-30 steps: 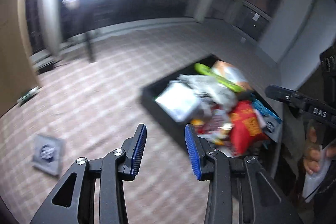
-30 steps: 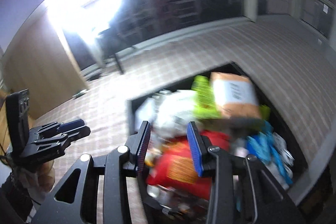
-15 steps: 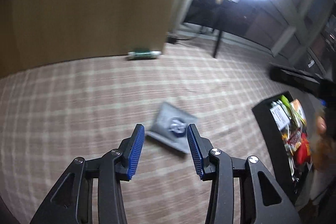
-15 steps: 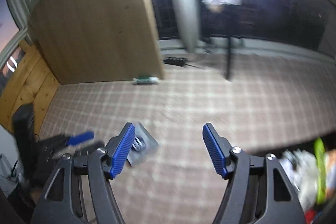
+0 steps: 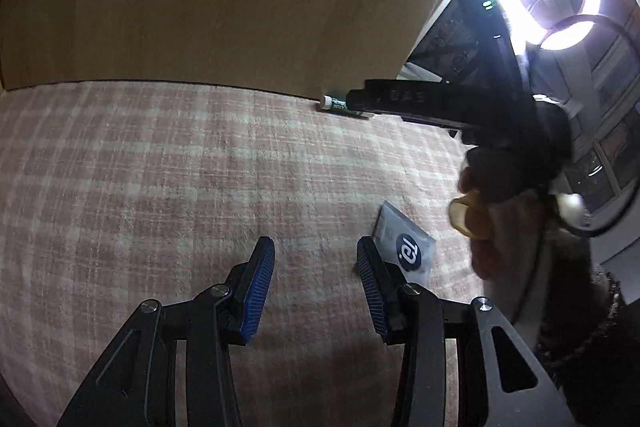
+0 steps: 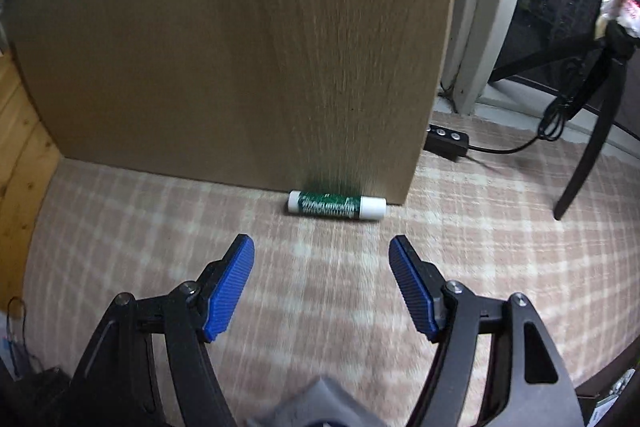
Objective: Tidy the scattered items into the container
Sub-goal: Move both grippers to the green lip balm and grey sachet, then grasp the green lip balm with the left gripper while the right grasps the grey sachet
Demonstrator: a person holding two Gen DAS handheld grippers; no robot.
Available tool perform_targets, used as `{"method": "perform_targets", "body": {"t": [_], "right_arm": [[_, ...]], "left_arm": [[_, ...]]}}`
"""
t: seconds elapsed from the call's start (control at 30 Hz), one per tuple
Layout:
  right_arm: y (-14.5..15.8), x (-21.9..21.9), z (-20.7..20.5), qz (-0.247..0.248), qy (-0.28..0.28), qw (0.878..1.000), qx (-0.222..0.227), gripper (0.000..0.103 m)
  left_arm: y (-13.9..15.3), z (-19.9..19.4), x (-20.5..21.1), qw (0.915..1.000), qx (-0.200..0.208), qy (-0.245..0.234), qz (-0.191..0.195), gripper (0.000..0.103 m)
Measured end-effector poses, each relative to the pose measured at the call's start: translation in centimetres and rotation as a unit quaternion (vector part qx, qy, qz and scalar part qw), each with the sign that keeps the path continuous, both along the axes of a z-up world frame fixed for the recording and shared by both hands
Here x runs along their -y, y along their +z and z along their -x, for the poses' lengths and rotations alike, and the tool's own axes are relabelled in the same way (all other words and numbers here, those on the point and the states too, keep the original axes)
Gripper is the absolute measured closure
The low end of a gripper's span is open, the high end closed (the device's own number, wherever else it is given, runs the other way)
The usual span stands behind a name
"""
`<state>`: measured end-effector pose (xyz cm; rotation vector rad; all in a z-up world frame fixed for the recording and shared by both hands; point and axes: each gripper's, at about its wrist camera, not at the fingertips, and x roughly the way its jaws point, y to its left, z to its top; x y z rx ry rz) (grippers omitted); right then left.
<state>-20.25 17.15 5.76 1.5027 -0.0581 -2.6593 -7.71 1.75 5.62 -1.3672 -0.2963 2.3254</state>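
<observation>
Raised letters reading "DAS" run along the black bar of the right gripper [image 5: 404,99]. A grey sachet [image 5: 404,247] on the checked carpet [image 5: 160,167] carries a dark round logo with white letter-like marks, not legible. Print on the green-and-white tube [image 6: 337,205] is too blurred to read.

Right gripper [image 6: 320,281] hovered wide apart above plaid carpet [image 6: 480,227], empty. Green-and-white tube [image 6: 337,205] lay ahead, sideways against wooden panel [image 6: 240,47] base. Grey packet [image 6: 320,405] edge showed beneath gripper.
</observation>
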Motion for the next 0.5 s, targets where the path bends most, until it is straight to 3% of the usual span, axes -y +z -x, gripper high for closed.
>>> {"method": "perform_targets", "body": {"t": [0.4,0.5], "right_arm": [[-2.5,0.4,3.8,-0.018,-0.035,0.999,0.011,0.034],[-2.8,0.7,4.2,-0.025,-0.034,0.999,0.007,0.027]], "left_arm": [[-1.0,1.2,-0.2,0.9998,0.005,-0.008,-0.018,0.062],[-1.2,1.4,0.1,0.9997,0.009,-0.004,-0.022,0.062]]}}
